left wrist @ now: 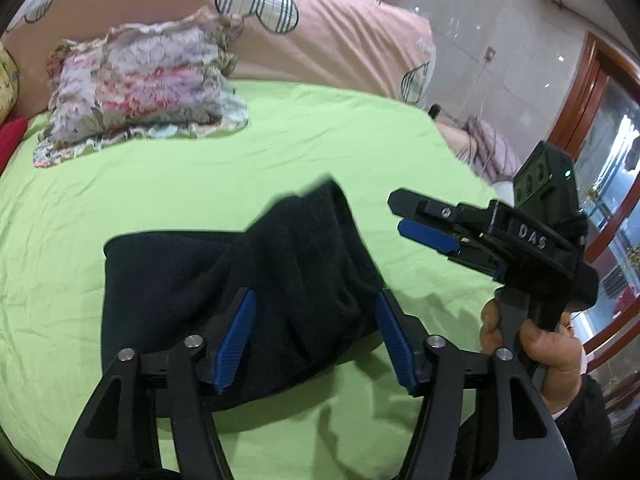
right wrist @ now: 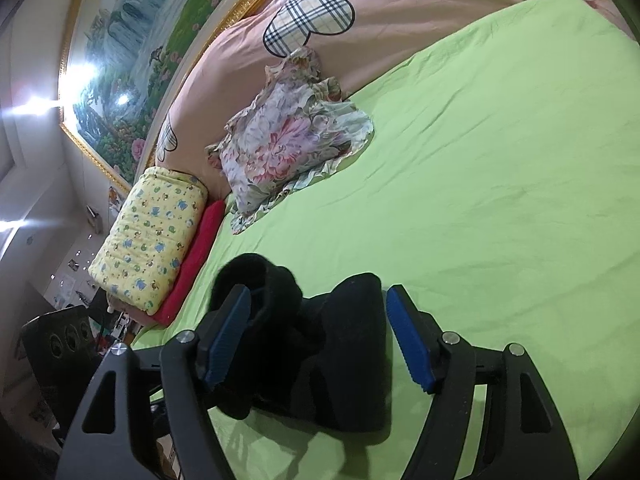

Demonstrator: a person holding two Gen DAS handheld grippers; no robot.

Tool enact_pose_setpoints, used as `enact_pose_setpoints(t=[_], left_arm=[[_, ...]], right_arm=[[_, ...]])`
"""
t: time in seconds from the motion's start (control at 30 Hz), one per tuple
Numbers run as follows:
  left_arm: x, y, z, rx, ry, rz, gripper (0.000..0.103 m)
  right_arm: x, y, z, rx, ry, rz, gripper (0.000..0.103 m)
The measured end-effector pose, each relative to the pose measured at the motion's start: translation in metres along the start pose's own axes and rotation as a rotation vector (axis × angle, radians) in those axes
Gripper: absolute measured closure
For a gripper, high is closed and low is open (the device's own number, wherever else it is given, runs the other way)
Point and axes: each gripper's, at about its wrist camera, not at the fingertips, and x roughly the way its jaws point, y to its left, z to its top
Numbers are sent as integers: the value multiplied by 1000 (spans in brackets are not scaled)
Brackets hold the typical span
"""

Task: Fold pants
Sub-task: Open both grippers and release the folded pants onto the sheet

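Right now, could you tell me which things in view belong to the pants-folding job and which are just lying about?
Part of the job:
- black pants, bunched on the green sheet
- left gripper, open
- right gripper, open

Just lying about:
- floral pillow
- yellow printed cushion
- red cloth
- pink quilt with plaid hearts
- framed landscape picture

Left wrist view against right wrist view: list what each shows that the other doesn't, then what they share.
Only the left wrist view shows the right gripper, hand-held beside the pants, and a wooden door frame. Only the right wrist view shows the framed landscape painting and yellow printed quilt. Both show the dark pants folded on the green sheet, and the floral pillow.
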Motion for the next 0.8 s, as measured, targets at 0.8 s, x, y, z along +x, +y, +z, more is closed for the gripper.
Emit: enact_pose_setpoints(t=[0.8], left_arm=[[-28, 85, -23, -90, -13, 266, 27]], right_arm=[[10, 31, -41, -70, 21, -175, 22]])
